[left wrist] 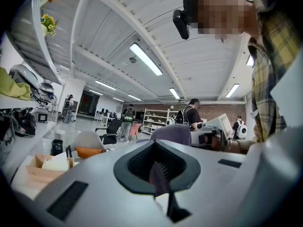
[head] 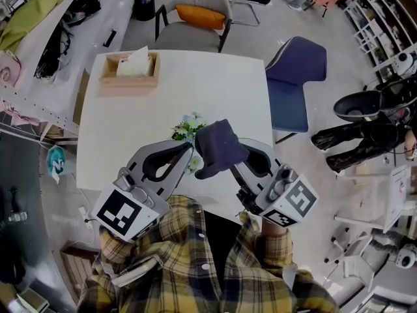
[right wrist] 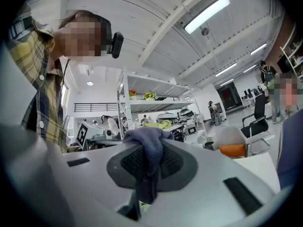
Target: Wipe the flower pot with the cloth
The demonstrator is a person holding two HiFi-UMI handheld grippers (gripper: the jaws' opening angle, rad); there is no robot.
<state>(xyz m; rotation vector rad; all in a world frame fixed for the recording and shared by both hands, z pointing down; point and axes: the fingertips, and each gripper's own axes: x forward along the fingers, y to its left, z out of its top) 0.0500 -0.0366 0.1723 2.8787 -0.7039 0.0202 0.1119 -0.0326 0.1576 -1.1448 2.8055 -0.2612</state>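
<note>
The soft, dusky-purple cloth sits bunched between the two tongs. The right gripper clamps its thick folds, and the left gripper is closed on a thin edge. The flower pot, with pale blossoms and green leaves, stands on the smooth white table, just beside the cloth and the tips

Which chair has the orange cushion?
The grey chair at the table's far edge; the blue chair beside the table's right edge has none.
</note>
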